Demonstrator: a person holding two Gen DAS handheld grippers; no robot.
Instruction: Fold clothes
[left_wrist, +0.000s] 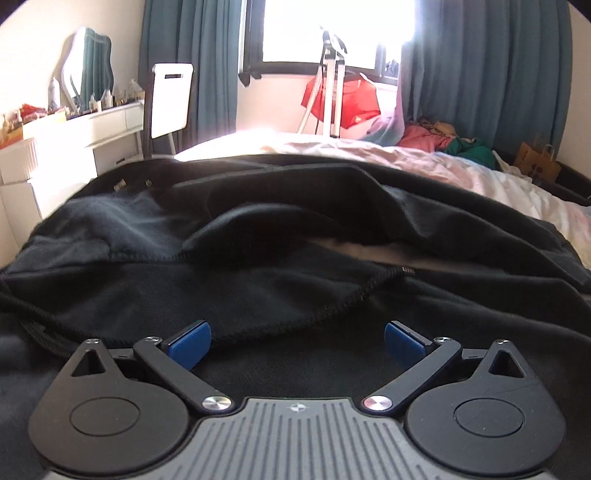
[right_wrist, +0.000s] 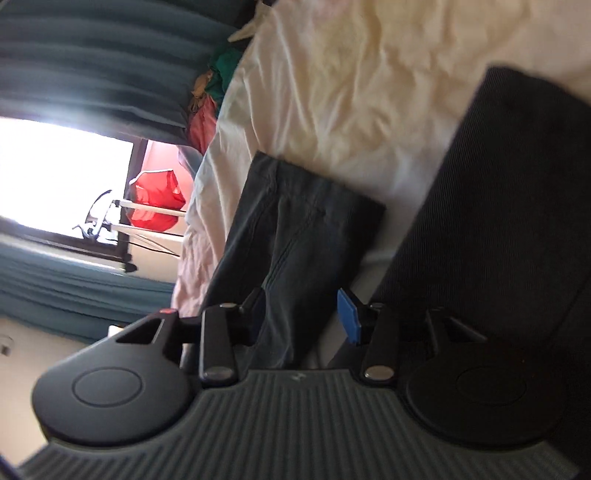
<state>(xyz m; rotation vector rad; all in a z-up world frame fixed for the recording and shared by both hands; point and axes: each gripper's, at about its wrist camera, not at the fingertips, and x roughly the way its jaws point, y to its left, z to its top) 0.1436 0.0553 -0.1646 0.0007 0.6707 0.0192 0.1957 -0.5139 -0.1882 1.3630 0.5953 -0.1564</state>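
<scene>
A black hoodie (left_wrist: 258, 229) lies spread and rumpled on the bed, its hood edge and drawcord (left_wrist: 354, 295) just ahead of my left gripper (left_wrist: 297, 341). That gripper is open, blue pads apart, low over the fabric and empty. The right wrist view is rolled sideways. My right gripper (right_wrist: 306, 317) is open and empty over a folded dark grey-green garment (right_wrist: 291, 229) on the sheet. A black ribbed fabric (right_wrist: 498, 221) lies right of it.
The bed has a pale sheet (left_wrist: 461, 166) (right_wrist: 351, 85). A pile of coloured clothes (left_wrist: 443, 138) sits at the far side by blue curtains. A tripod (left_wrist: 332, 96) and a red bag (left_wrist: 351, 99) stand by the window. A white dresser (left_wrist: 74, 140) and chair stand left.
</scene>
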